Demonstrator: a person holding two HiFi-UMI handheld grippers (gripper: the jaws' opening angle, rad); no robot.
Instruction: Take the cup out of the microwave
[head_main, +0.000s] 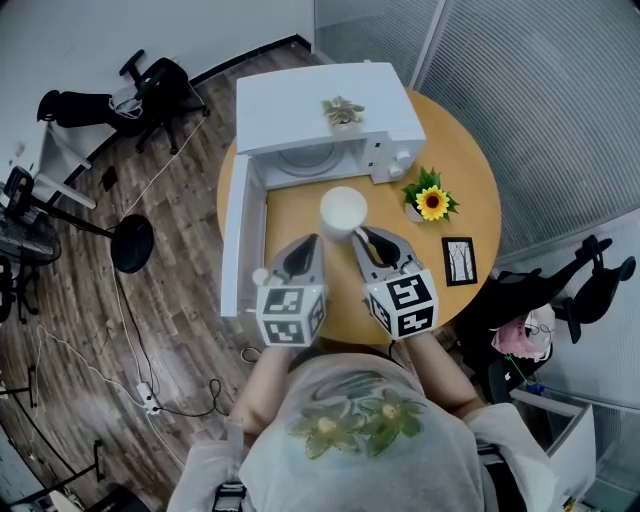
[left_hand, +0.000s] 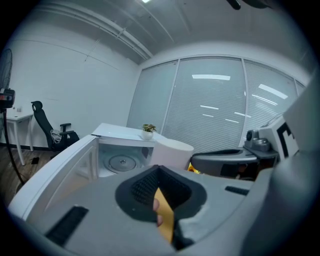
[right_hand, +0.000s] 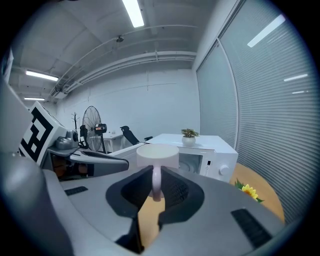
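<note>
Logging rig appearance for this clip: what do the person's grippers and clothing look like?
Both the left gripper and right gripper have grey moulded bodies with black ribbed pads. Each carries a white cube printed with black square markers. The person wears a pale top with a green floral print.

- Cup (head_main: 343, 212), centre of the head view: plain white.
- Microwave (head_main: 320, 105), just above it: white.
- Table (head_main: 470, 190): orange-tan.
- Sunflower (head_main: 432, 203), right of the cup: yellow petals, dark centre, green leaves.
- Your left gripper (head_main: 308, 245) and right gripper (head_main: 365, 243): grey, with cubes bearing black-and-white square markers.
- Floor (head_main: 80, 330), left of frame: brown planks.
</note>
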